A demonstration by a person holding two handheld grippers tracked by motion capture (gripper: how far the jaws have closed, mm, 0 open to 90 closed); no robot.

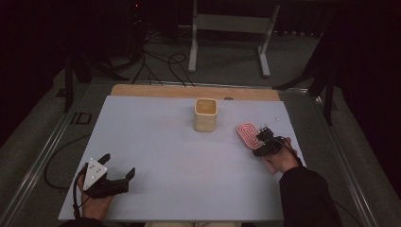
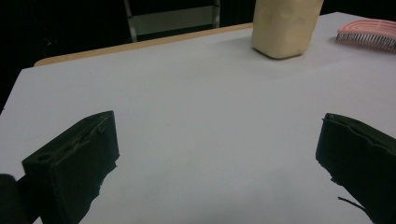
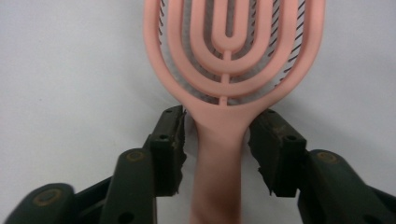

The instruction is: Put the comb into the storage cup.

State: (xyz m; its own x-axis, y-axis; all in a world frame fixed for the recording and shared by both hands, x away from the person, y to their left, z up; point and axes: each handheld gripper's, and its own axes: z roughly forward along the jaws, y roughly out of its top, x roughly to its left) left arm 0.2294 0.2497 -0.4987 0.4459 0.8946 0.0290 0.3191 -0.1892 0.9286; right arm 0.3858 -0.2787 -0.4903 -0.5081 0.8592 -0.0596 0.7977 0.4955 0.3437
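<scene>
Left gripper [image 1: 113,176] near-left on matte white surface [image 1: 156,142], jaws wide apart, nothing between. Beige squarish cup [image 1: 205,114] far centre. Right gripper [image 3: 217,149] jaws straddle pink vented hairbrush [image 3: 229,70] handle, small gaps both sides; brush lies flat at right.

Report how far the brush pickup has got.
Done: the right gripper is down at the pink hairbrush, its jaws either side of the handle. In hand: small gaps remain between pads and handle, so no grip yet. Left: closing and lifting; the brush lies flat on the white table, apart from the beige cup. The left gripper rests open, holding nothing.
</scene>
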